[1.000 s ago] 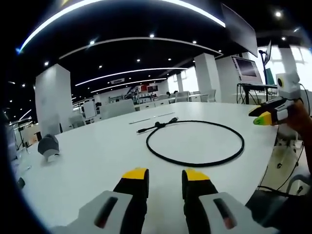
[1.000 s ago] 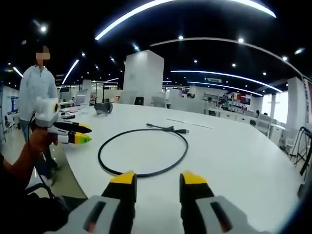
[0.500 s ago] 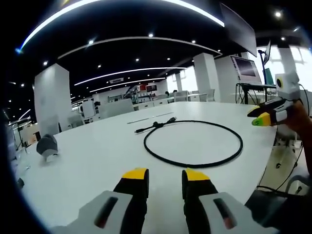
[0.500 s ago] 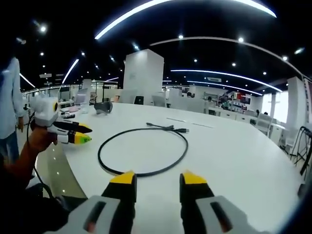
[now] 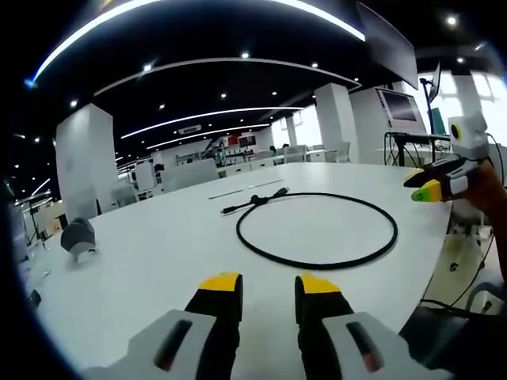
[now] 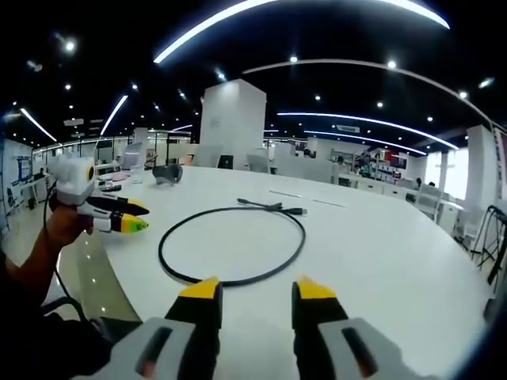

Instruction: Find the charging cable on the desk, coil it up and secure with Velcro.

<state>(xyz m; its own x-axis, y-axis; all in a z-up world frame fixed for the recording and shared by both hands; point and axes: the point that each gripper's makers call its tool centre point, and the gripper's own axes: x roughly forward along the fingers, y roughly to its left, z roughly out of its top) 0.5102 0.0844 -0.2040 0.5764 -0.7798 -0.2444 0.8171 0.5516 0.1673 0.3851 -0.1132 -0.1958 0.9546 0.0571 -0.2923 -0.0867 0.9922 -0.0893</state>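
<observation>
Left tongs point(image 5: 267, 285) apart, clamped on nothing, hovering low over the white counter point(image 5: 142, 261). Ahead of them and a little right, well apart — the charging cable point(image 5: 317, 229), lying in one wide loop, plug ends crossed at the far side. Right tongs point(image 6: 255, 291) likewise parted and empty, loop straight ahead. Step in hand: cable found, not yet touched. Next, by the look of it — reaching in to grip the loop and tighten the coil; no Velcro discernible.

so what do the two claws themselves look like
Each claw, left and right, has two black jaws with yellow tips on light grey bodies with dark slots. Seen from the other view, a thin dark cable hangs beside the left one.
</observation>
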